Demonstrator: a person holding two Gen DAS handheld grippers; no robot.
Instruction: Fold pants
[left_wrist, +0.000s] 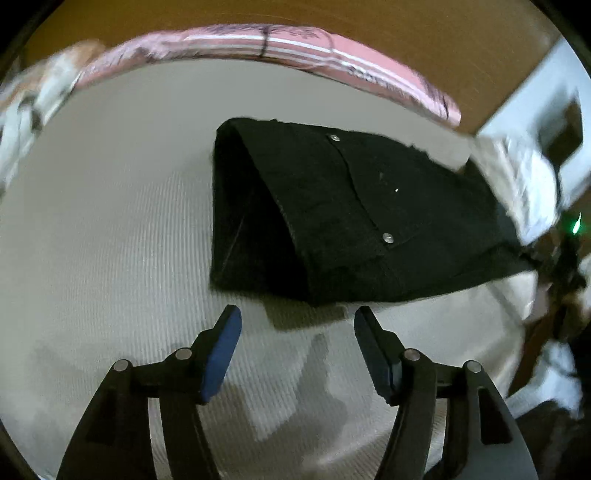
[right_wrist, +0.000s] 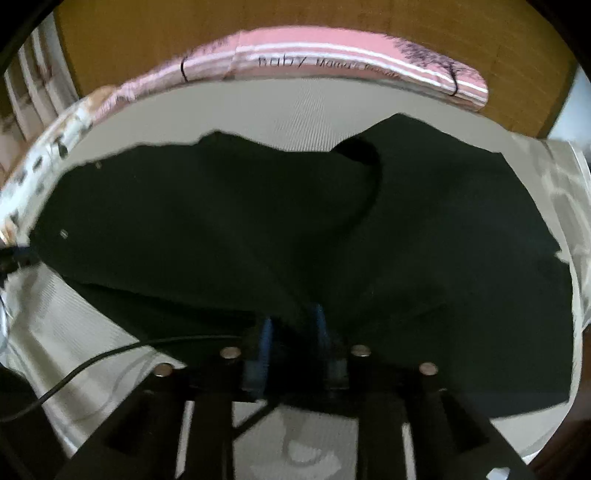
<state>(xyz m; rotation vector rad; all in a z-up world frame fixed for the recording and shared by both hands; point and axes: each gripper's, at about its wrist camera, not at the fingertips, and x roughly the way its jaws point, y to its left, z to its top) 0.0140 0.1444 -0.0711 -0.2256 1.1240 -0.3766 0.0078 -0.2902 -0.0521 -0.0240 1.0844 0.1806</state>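
Black pants (left_wrist: 351, 214) lie folded on a pale ribbed mattress cover (left_wrist: 110, 258); it looks like a bed, not a bench. In my left wrist view the bundle's long axis runs from about 9 o'clock to 3 o'clock, dropping slightly toward the right. The rounded fold edge faces 9 o'clock, and the far end runs out of sight at 3 o'clock. Fabric is dark, coarse denim-like cloth with two metal rivets (left_wrist: 387, 238) along a curved pocket seam.

Left gripper (left_wrist: 297, 317): fingers (left_wrist: 221, 350) released, blue pads spread wide with nothing between them, just short of the pants' near edge at 6 o'clock.

Right gripper (right_wrist: 293, 317): blue-padded fingers (right_wrist: 266, 332) stand a little apart with black cloth bunched between them. I cannot tell whether the pads press on it.

Only the right wrist view shows the cloth spreading wide from 9 to 3 o'clock, with a raised ridge at about 1 o'clock. It also shows a thin black cable (right_wrist: 92, 365) trailing toward 8 o'clock. A pink printed bumper (right_wrist: 332, 55) curves along 12 o'clock in both views, with a brown wooden panel (right_wrist: 184, 33) behind it.
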